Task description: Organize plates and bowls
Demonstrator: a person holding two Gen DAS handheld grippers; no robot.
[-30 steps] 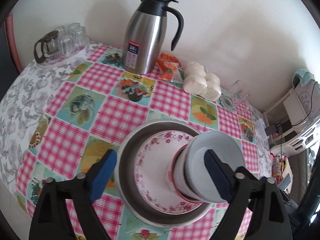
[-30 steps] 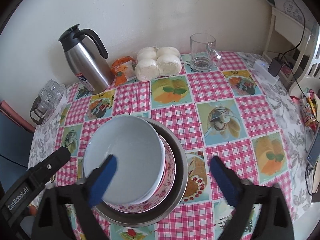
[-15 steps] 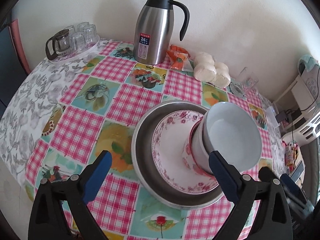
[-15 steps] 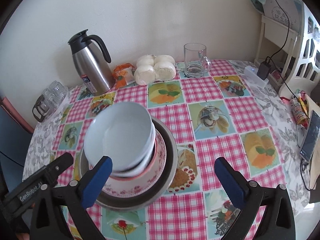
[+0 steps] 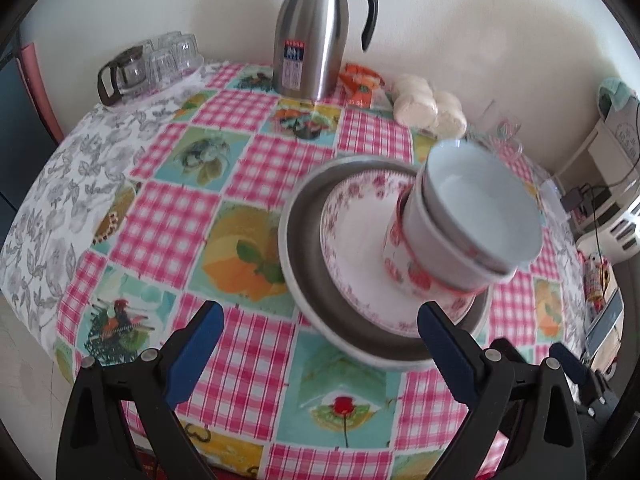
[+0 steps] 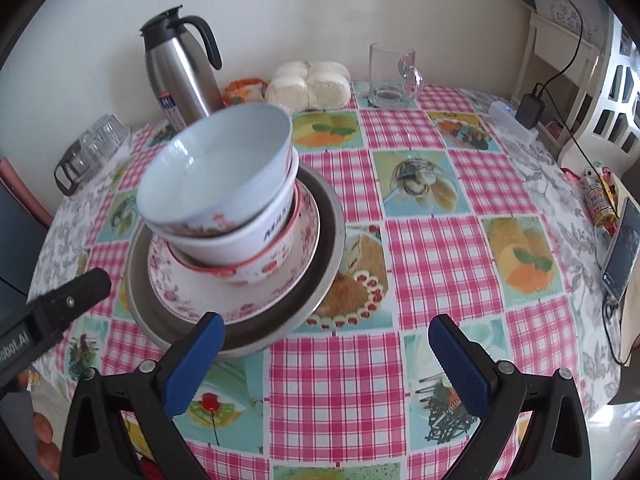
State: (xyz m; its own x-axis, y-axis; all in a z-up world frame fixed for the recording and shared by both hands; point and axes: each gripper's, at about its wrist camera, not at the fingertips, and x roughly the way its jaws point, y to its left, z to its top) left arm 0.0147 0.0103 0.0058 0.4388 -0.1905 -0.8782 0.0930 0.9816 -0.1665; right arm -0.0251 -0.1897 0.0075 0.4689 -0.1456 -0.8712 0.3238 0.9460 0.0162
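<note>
The left gripper (image 5: 320, 338) is hanging wide apart with nothing between its blue pads, and the right gripper (image 6: 326, 346) is likewise gaping and holding nothing, both hovering above the near edge of the tabletop (image 6: 440, 240). In the right wrist view, at about 10 o'clock from the right gripper, three nested bowls (image 6: 224, 184) are sitting tilted on a pink floral plate (image 6: 240, 300), which is lying inside a round metal tray (image 6: 328, 248). Farther out, at 12 o'clock against the wall, a glass mug (image 6: 394, 76) is standing upright beside a pack of white buns (image 6: 308, 84), with a steel thermos jug (image 6: 180, 72) at 11 o'clock.
</note>
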